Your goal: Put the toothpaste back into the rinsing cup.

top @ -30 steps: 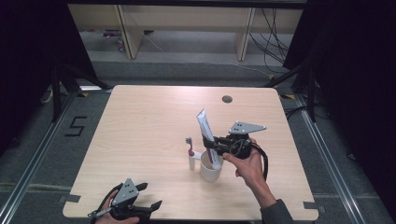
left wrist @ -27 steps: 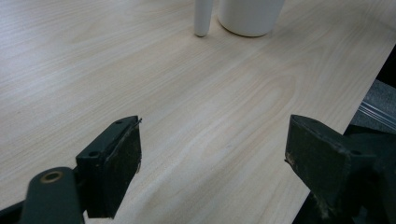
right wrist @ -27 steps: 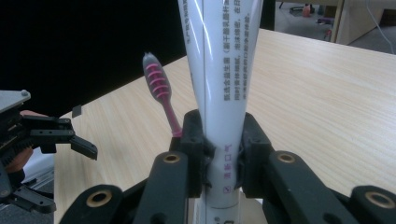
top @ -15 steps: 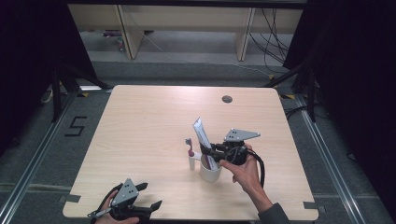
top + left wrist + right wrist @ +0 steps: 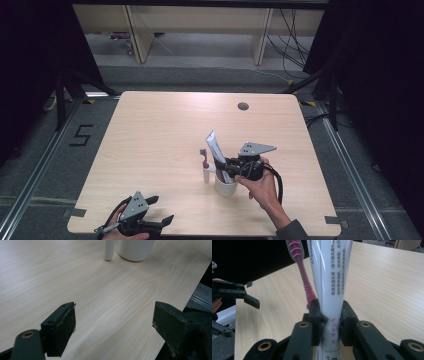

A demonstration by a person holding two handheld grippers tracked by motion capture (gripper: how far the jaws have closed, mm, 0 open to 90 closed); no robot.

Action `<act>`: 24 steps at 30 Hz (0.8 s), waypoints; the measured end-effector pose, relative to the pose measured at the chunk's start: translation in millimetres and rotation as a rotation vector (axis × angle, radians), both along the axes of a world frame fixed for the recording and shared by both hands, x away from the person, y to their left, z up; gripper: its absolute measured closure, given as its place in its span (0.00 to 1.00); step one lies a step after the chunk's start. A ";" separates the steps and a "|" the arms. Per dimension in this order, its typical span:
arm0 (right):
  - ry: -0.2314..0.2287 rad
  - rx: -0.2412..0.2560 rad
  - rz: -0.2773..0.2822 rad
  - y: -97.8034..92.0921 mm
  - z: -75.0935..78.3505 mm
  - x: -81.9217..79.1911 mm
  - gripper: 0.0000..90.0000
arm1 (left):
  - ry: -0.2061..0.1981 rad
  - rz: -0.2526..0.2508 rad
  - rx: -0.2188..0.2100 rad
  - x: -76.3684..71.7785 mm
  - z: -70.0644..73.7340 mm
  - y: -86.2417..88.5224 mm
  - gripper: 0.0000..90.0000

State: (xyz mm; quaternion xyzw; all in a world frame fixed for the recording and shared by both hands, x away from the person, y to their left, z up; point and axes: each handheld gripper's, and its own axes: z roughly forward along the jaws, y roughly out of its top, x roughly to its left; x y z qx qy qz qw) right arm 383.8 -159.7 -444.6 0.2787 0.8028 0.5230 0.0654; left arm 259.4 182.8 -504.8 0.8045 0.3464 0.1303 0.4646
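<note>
The toothpaste tube point(image 5: 329, 290) was clamped low on its body between the right gripper point(image 5: 231, 166)'s jaws, its lower end at or just inside the white cup point(image 5: 226, 186) near the table point(image 5: 165, 130)'s front middle. Its long axis ran steeply up, leaning away toward the far left, flat crimped end uppermost. To seat it well, the tube should go down along that axis, released only once its base rests in the cup, so it neither tips the cup nor knocks the pink toothbrush point(image 5: 303, 272) standing just beside it; whether the brush touched the tube was hard to tell. The left gripper point(image 5: 142, 222) rested at the table's front edge, jaws spread wide on nothing, well apart from the cup.
</note>
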 end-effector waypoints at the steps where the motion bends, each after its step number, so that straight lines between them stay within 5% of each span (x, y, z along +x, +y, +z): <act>1: 0.000 -0.001 0.001 0.0 0.0 -0.1 0.84 | 0.002 -0.004 0.002 0.0 0.0 0.7 0.20; 8: 0.012 -0.021 -0.002 0.3 0.3 -5.8 0.84 | -0.005 -0.007 0.027 0.6 0.8 1.5 0.20; 9: -0.011 -0.016 0.003 0.4 -0.6 -5.4 0.84 | -0.001 0.002 -0.006 0.0 0.0 -0.8 0.20; 10: 0.006 -0.029 0.006 0.0 -0.4 -6.6 0.84 | -0.005 -0.010 0.031 0.3 0.7 1.6 0.20; 11: 0.006 -0.047 -0.001 -0.9 0.4 -8.2 0.84 | -0.003 -0.004 -0.006 -0.4 -0.5 -0.5 0.20; 15: -0.007 -0.063 0.003 -2.9 -0.8 -10.2 0.84 | -0.002 -0.003 -0.002 0.1 0.3 0.4 0.20; 17: 0.009 -0.062 0.008 -3.1 -1.0 -11.3 0.84 | -0.004 -0.009 0.035 0.4 0.4 2.0 0.20; 19: -0.006 -0.073 0.011 -3.4 -2.0 -12.4 0.84 | -0.001 -0.002 -0.004 -0.5 -0.5 -0.7 0.20; 24: -0.002 -0.090 0.020 -4.6 -2.9 -12.8 0.84 | -0.003 -0.003 0.012 -0.5 -0.1 1.0 0.20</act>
